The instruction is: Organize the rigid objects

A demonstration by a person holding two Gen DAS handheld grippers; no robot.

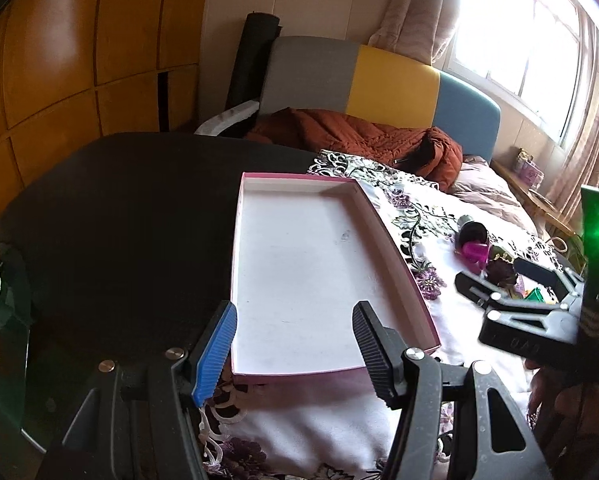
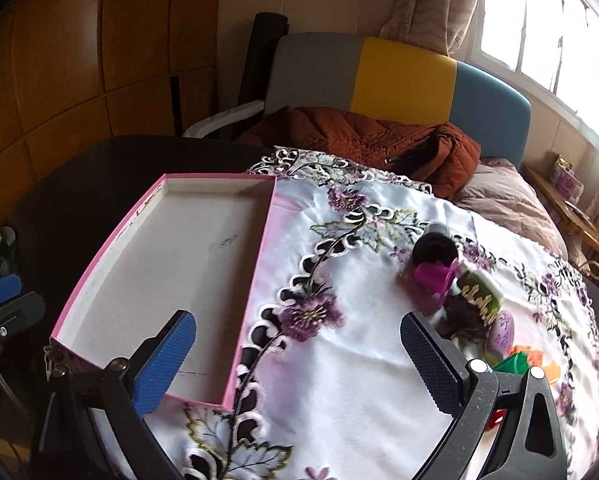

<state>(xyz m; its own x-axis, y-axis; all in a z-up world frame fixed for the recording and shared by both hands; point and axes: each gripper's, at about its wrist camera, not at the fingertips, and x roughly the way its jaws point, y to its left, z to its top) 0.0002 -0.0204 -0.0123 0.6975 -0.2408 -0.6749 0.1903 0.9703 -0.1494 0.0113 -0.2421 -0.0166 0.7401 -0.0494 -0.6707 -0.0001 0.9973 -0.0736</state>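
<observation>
A shallow pink box with a white inside [image 1: 299, 264] lies empty on a round table, half on a flowered white cloth [image 1: 331, 420]. It also shows at left in the right wrist view [image 2: 155, 272]. A cluster of small toys lies on the cloth to its right: a black-and-magenta cup [image 2: 433, 266], a green-and-white piece [image 2: 481, 294], a lilac disc [image 2: 503, 334], and green and orange bits [image 2: 527, 360]. My left gripper [image 1: 293, 350] is open and empty over the box's near edge. My right gripper [image 2: 299, 356] is open and empty over the cloth, just left of the toys.
The table's bare black top [image 1: 131, 220] lies left of the box. Behind the table is a bed with a rust-coloured quilted jacket [image 2: 379, 140] and a grey, yellow and blue headboard [image 2: 399, 76]. Wooden wardrobes stand at left, a window at right.
</observation>
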